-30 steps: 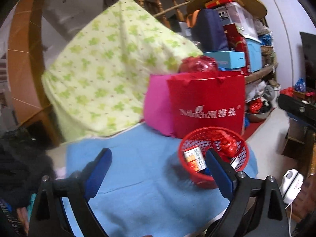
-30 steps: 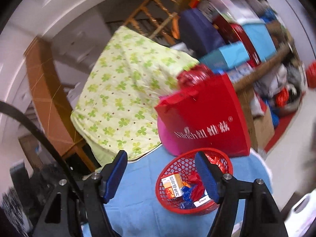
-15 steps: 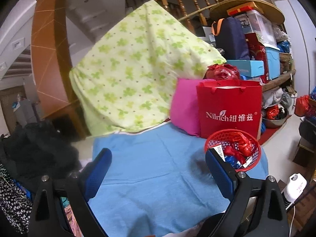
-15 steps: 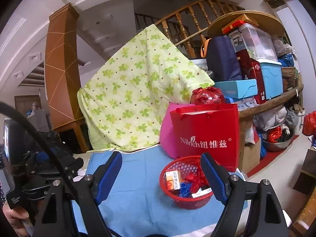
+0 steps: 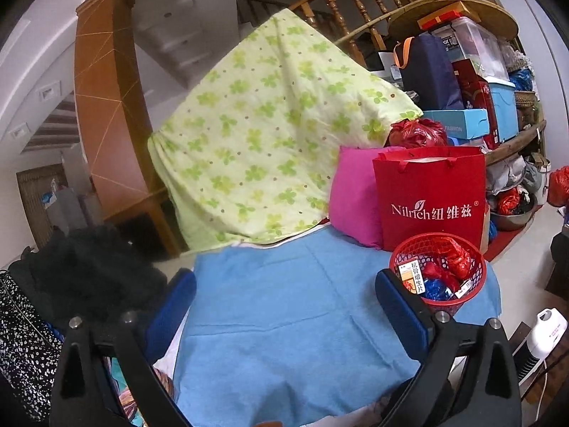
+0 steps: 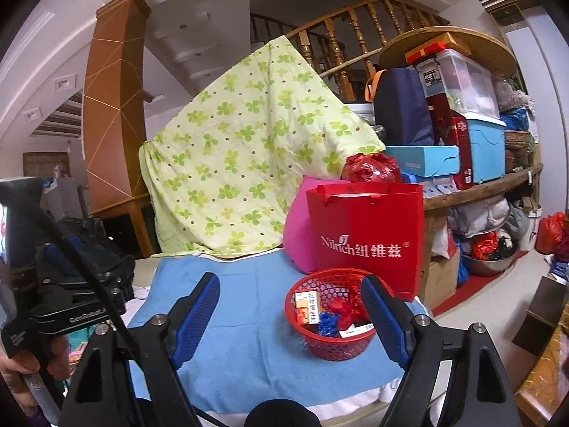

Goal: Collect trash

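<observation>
A red mesh basket (image 5: 444, 306) (image 6: 334, 347) stands on the blue cloth (image 5: 284, 320) (image 6: 249, 320), at its right end. Inside lie an orange-and-white box (image 5: 412, 277) (image 6: 308, 306), red wrappers (image 5: 455, 256) (image 6: 343, 307) and a blue wrapper (image 5: 435, 288) (image 6: 327, 323). My left gripper (image 5: 284, 281) hovers back from the cloth, its jaws opening with nothing between them; the basket is just beyond its right finger. My right gripper (image 6: 288, 281) is open and empty, with the basket seen partly behind its right finger.
Behind the basket stand a red paper bag (image 5: 430, 199) (image 6: 366, 238) and a pink cushion (image 5: 352, 195). A green floral quilt (image 5: 266, 135) rises at the back. Black clothing (image 5: 89, 267) lies left. Cluttered shelves fill the right. A person's hand (image 6: 21, 366) grips the left device's handle.
Both grippers drew back and up from the basket, which now looks smaller and farther. The right view rolled upright. Both pairs of jaws stand a little wider.
</observation>
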`<state>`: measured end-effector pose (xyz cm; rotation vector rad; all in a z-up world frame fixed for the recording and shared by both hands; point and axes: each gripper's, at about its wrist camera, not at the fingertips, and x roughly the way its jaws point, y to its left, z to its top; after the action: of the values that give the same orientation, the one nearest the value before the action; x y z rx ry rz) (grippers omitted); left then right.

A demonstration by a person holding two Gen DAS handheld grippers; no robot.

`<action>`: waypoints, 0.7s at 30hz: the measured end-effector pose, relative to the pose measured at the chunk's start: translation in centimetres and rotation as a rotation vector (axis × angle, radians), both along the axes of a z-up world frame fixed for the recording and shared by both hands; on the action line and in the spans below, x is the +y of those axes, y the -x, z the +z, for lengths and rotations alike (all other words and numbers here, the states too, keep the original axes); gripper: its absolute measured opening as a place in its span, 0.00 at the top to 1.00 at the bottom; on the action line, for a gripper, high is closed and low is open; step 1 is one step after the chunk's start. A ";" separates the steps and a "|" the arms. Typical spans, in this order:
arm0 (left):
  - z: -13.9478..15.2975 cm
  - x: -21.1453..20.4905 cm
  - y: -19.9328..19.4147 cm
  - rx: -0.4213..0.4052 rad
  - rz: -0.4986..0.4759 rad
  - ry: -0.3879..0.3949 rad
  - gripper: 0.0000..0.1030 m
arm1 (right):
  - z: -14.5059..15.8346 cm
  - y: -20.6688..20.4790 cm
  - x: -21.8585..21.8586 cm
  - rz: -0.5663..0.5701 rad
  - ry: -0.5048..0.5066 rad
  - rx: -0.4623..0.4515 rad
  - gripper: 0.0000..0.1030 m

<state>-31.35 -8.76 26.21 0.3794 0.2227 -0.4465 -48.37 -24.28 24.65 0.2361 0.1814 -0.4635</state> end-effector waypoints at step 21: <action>-0.2 0.9 1.4 -0.011 -0.009 -0.007 0.02 | 0.6 1.0 -0.1 -0.025 0.010 0.059 0.18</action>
<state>-32.74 -7.82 26.00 0.3901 0.2123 -0.4530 -49.34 -24.36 25.21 0.2149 0.2340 -0.4964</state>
